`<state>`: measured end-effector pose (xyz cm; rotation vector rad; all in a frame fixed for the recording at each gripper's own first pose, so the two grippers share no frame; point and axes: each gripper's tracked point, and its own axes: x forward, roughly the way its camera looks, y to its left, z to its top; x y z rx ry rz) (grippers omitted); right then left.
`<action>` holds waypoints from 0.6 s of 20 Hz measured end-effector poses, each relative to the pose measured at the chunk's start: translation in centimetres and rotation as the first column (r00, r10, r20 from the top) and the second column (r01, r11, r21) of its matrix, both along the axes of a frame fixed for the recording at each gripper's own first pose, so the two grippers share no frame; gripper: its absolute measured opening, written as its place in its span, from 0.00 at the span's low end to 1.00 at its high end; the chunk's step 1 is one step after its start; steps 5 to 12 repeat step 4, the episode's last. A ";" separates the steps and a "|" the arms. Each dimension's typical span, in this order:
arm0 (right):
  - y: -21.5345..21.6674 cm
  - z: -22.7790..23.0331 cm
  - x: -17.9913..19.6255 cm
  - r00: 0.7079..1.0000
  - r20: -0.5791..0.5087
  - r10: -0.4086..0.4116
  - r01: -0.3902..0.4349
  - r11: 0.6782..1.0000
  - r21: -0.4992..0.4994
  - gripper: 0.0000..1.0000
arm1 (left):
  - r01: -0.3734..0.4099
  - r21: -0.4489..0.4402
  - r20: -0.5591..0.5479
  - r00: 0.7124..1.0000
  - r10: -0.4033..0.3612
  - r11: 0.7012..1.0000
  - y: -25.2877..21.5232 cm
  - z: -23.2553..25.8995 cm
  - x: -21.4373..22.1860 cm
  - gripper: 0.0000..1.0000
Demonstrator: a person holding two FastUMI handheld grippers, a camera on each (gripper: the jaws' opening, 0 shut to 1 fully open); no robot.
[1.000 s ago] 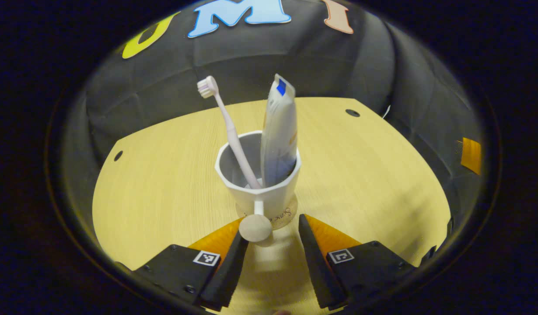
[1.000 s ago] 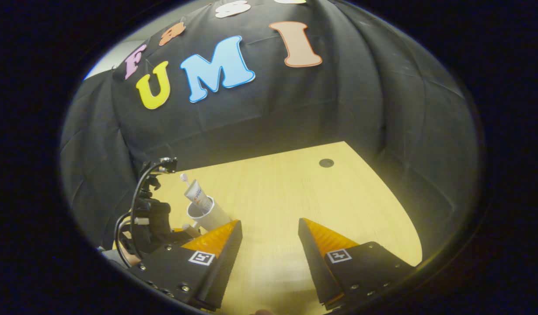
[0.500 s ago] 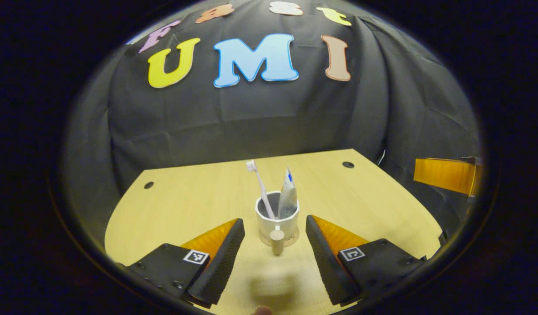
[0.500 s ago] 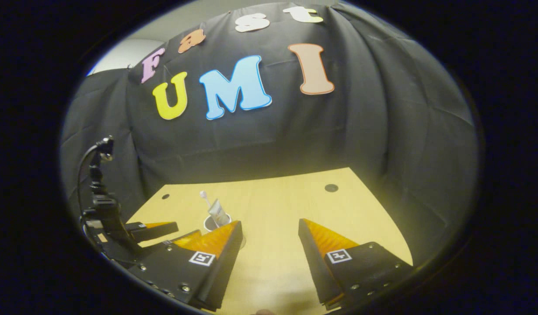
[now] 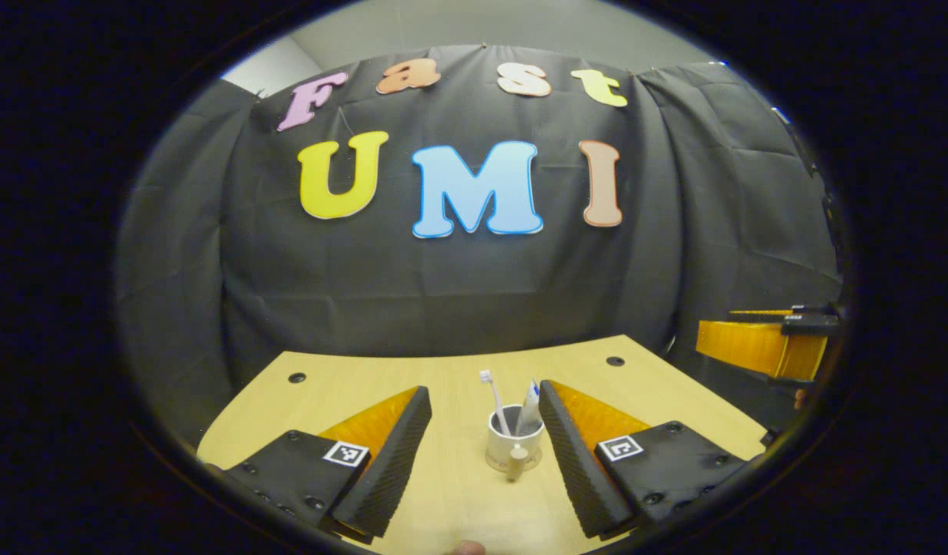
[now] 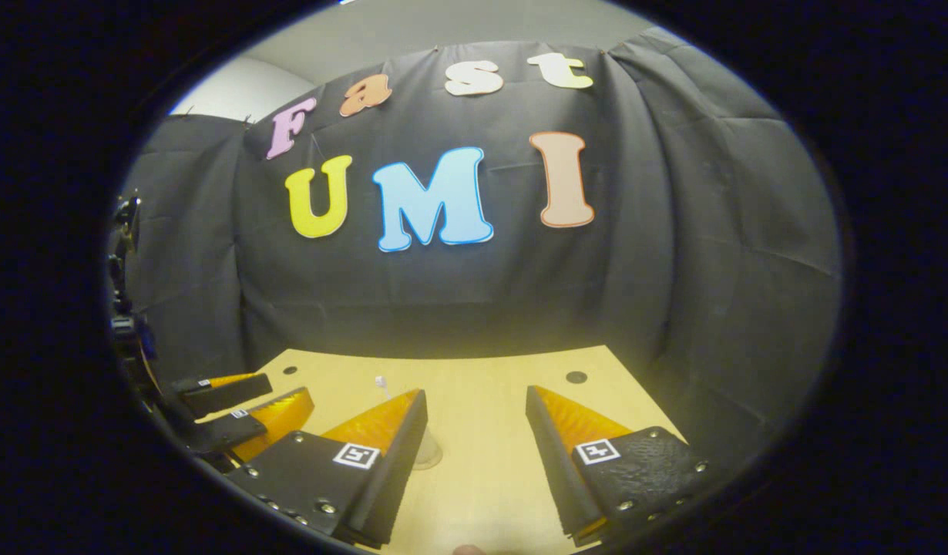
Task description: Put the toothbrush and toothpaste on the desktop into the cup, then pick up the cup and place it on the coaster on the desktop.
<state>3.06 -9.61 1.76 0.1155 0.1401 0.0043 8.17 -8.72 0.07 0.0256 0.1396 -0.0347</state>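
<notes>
Left gripper view: the left tongs have drawn back, fingers apart, leaving the cup with toothbrush and toothpaste on its coaster ahead between them. The right tongs are apart too. Task looks finished.

A black cloth wall hangs in loose folds across the back of the booth and wraps round both sides. Above its top edge, at the upper part of the frame, a strip of plain pale wall shows. Along the lower part of the frame lies a light wood-grain table with small dark round holes near its far corners. The light is dim and warm, brightest on the tabletop.
</notes>
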 end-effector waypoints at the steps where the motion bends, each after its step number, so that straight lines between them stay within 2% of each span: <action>1: 0.4 0.2 -0.2 1.000 0.006 -0.005 0.005 1.000 -0.009 0.77 | -0.012 -0.004 0.022 1.000 0.012 1.000 0.6 0.6 -0.3 0.93; 2: 0.7 0.3 -0.5 1.000 0.010 -0.014 0.015 1.000 -0.016 0.77 | -0.019 -0.009 0.036 0.999 0.019 1.000 1.1 1.0 -0.5 1.00; 4: 1.2 0.5 -0.9 0.999 0.012 -0.036 0.036 0.999 -0.035 0.77 | -0.025 -0.017 0.045 0.999 0.025 1.000 1.9 0.8 -0.7 1.00; 12: 1.2 0.5 -0.9 0.999 0.012 -0.036 0.036 0.999 -0.035 0.77 | -0.025 -0.017 0.045 0.999 0.025 1.000 1.9 0.8 -0.7 1.00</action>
